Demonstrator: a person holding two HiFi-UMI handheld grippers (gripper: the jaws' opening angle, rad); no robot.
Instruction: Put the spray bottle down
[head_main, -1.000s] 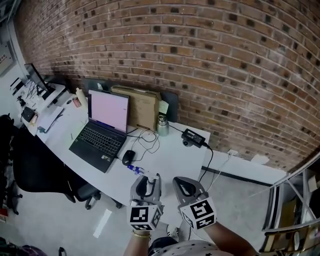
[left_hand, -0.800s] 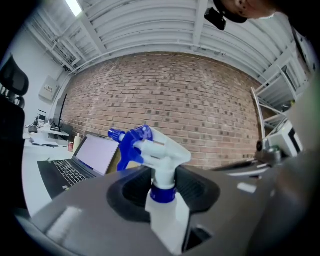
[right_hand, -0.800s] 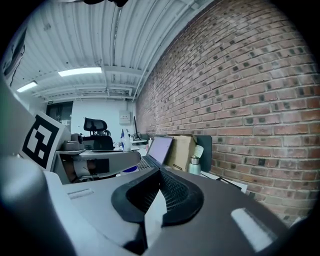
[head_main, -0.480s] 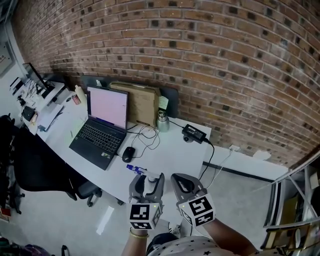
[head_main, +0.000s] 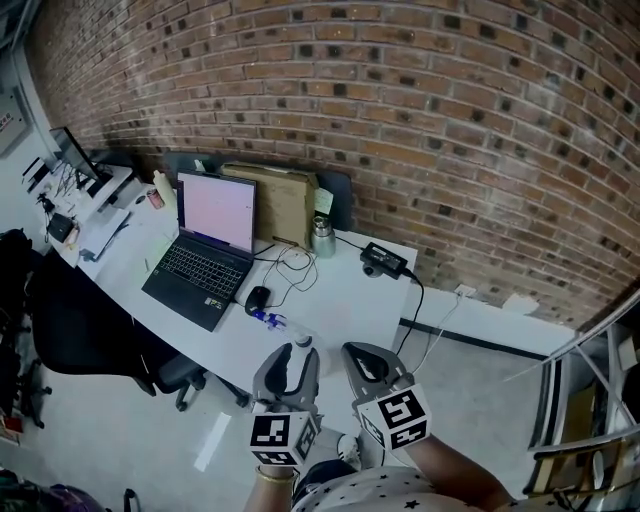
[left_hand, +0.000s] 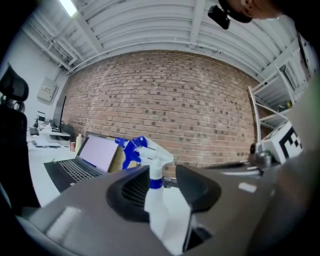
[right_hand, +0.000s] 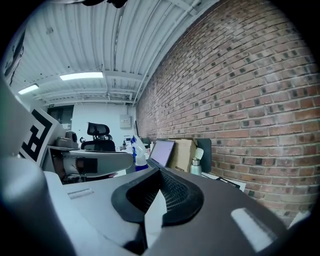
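The spray bottle, white with a blue trigger head, stands upright on the white desk near its front edge. In the left gripper view the spray bottle shows in the gap between the jaws, just past the tips, and neither pad presses on it. My left gripper is open and its jaws are closing slightly. Beside it, my right gripper is shut on nothing, and past it the spray bottle shows to the left.
An open laptop, a black mouse and loose cables lie left of the bottle. A cardboard box, a metal flask and a power adapter sit along the brick wall. A black office chair stands at the left.
The left gripper's jaws have spread and drawn back off the bottle, which stays standing on the desk. The right gripper has barely shifted.
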